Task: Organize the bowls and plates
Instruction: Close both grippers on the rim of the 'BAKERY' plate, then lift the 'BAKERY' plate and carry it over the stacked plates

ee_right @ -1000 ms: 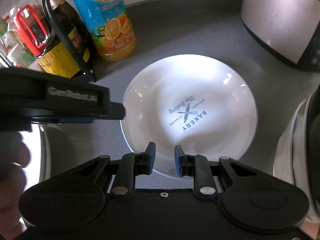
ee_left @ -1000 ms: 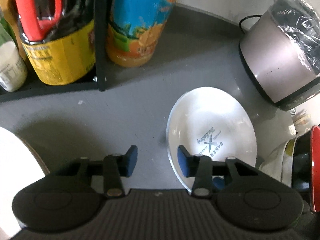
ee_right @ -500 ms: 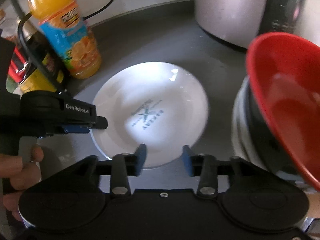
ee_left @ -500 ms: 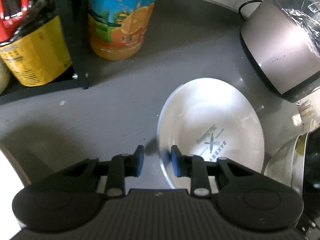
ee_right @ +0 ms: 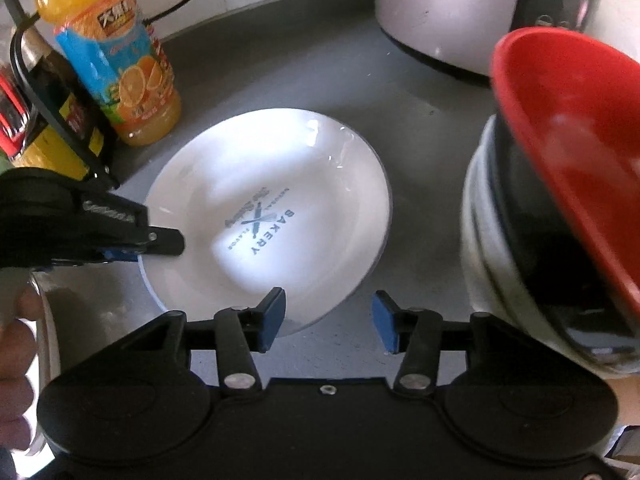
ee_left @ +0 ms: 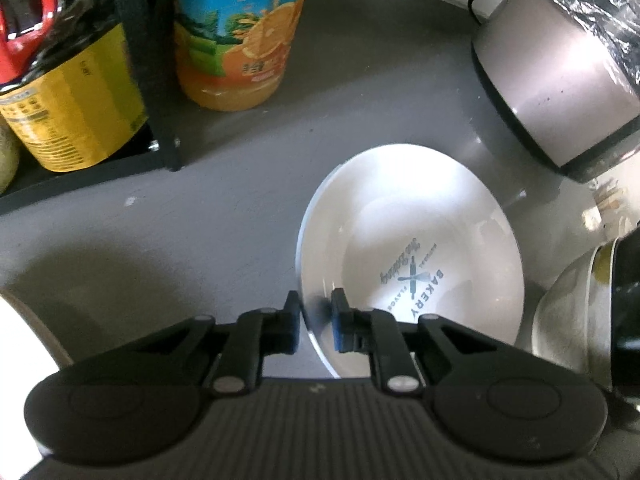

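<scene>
Left wrist view: left gripper point(ee_left: 316, 316), jaws just narrowed, pinches the near-left rim of the white plate point(ee_left: 424, 240), which lies flat on the grey counter point(ee_left: 240, 216). Its print reads "BAKERY". Right gripper point(ee_right: 329, 322) has just been widening and stands parted, empty, at the plate's near edge. Orange juice bottle point(ee_right: 116, 64) stands behind; stacked bowls point(ee_right: 560, 200), topmost red, sit tilted just right.

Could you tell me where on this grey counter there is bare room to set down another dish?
Bare counter lies between the black rack, the juice bottle and the white plate, and behind the plate toward the cooker. It is crowded at the stacked bowls beside the plate.
</scene>
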A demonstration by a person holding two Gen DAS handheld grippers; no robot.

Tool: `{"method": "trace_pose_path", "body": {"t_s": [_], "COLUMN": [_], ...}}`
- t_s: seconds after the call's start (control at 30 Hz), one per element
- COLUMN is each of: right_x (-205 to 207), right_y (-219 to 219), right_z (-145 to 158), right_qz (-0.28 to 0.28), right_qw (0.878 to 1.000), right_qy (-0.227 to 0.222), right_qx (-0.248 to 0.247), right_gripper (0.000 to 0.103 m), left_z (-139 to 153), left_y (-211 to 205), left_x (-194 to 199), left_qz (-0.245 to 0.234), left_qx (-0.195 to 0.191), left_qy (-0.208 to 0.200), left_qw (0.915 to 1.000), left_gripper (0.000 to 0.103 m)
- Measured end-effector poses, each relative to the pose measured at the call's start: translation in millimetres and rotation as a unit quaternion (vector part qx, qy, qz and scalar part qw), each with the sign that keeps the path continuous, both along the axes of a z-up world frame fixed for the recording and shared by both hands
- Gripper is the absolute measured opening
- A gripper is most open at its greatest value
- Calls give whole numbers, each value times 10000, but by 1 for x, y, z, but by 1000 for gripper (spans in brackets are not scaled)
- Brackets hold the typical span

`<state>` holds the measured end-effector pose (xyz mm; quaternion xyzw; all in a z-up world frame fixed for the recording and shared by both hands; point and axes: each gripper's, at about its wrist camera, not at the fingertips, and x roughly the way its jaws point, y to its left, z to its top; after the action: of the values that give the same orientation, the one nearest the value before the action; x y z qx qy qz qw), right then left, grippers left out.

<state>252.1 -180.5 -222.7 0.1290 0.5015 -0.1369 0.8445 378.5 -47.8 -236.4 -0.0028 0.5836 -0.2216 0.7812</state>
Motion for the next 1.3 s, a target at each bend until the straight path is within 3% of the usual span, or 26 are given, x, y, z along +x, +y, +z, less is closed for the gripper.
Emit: {"method": "trace_pose_path", "body": {"t_s": [0.2,0.63,0.73,0.83,0.9,0.97,1.3], "right_x": [9,43,48,49,48,45,26], "right_y": [7,4,2,1,-5,-9,-1], "right_z": [-11,-14,-14,-13,-12,-10,2], "right_qz": [22,221,275,343,339,336,538], "right_qw": [10000,9994,9992,9986,9989,9990,9968], "right_qy": [52,-146,-215,-219,-234,-291,-584], "right_qx": [-22,-206,-176,-350,-219,-43,-116], "right_gripper": [49,48,42,28,22,21,17], "left_z": [2,1,-1,0,0,0,13], "left_y": [11,21,22,19,22,25,51], "left_x": [-1,7,5,1,1,1,-4], "left_qz": [-67,17,167,101,185,293,389], "left_qx": [203,188,94,169,130,11,-171], "left_qy": [13,80,33,-81,-81,-56,-165], "left_qw": [9998,9998,9998,9998,9997,9996,9990], "left_gripper": [16,16,16,16,15,15,14]}}
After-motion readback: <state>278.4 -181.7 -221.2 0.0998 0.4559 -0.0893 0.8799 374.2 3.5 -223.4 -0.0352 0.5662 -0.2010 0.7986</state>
